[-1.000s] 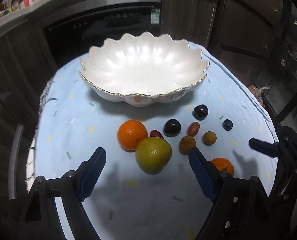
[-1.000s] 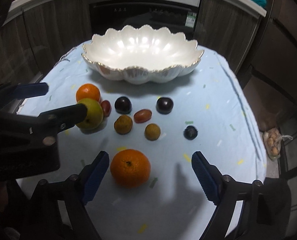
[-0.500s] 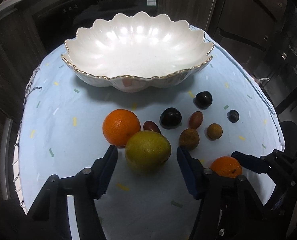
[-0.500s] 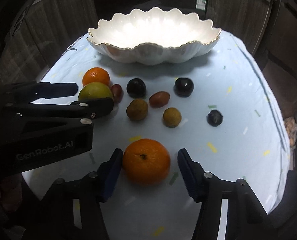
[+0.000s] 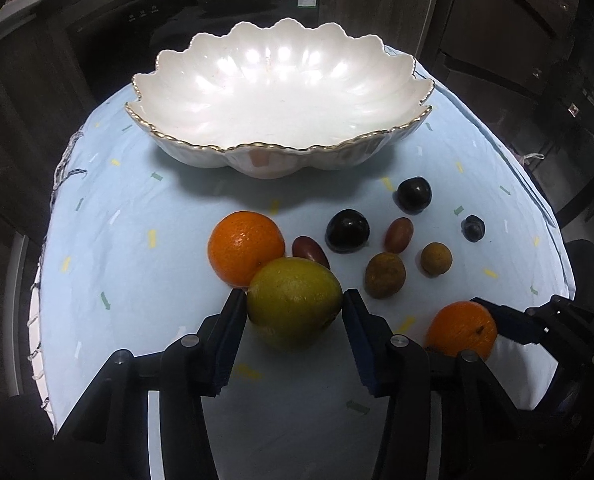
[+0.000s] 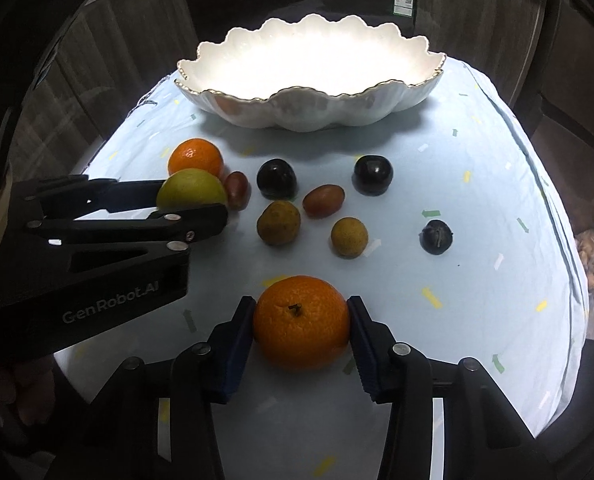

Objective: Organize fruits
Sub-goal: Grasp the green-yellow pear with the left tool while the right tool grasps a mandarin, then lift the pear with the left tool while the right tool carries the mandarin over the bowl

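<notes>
A white scalloped bowl [image 5: 281, 92] with a gold rim stands empty at the far side of the light blue cloth; it also shows in the right wrist view [image 6: 309, 76]. My left gripper [image 5: 293, 312] is shut on a yellow-green fruit [image 5: 293, 300], which rests on the cloth against an orange [image 5: 245, 246]. My right gripper [image 6: 301, 328] is shut on a second orange [image 6: 301, 320], seen in the left wrist view [image 5: 461, 328] too. Dark plums [image 6: 277, 178], brown longans [image 6: 278, 222] and small red fruits [image 6: 323, 200] lie between grippers and bowl.
The round table's cloth edge [image 5: 45, 280] drops off at left and right. Dark cabinets and an oven [image 5: 217, 8] stand behind the table. A lone dark fruit [image 6: 436, 237] lies to the right. The left gripper's body [image 6: 97, 248] fills the left of the right wrist view.
Both grippers have moved forward and closed: the left onto the yellow-green fruit, the right onto the near orange. The fruits have stayed in place on the cloth.
</notes>
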A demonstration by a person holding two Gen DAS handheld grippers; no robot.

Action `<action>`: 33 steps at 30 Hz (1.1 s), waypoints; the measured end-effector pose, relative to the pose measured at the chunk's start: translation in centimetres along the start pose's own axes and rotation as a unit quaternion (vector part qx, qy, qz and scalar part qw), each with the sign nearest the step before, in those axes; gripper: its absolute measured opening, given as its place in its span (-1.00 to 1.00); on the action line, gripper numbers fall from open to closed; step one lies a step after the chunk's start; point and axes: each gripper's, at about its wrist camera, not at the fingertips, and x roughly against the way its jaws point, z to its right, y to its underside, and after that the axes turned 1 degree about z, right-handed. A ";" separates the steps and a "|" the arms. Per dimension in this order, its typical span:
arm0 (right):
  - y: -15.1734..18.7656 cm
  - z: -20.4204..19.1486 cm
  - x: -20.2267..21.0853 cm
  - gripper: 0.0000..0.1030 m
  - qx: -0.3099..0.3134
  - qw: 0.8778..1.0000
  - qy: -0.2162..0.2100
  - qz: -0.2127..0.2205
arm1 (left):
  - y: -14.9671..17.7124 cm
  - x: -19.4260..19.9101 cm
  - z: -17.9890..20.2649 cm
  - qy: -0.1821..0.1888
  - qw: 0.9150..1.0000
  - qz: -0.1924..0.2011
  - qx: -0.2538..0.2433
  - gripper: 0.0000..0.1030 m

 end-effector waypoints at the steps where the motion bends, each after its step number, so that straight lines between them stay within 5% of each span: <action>1: 0.0 0.1 0.1 -0.08 -0.001 1.000 0.001 0.001 | 0.0 0.2 0.0 -0.002 1.000 0.001 0.000 -0.05; 33: -1.5 0.9 4.0 -0.09 -0.002 0.997 0.037 0.064 | 0.5 6.0 -0.5 -0.020 0.998 0.058 0.016 -0.06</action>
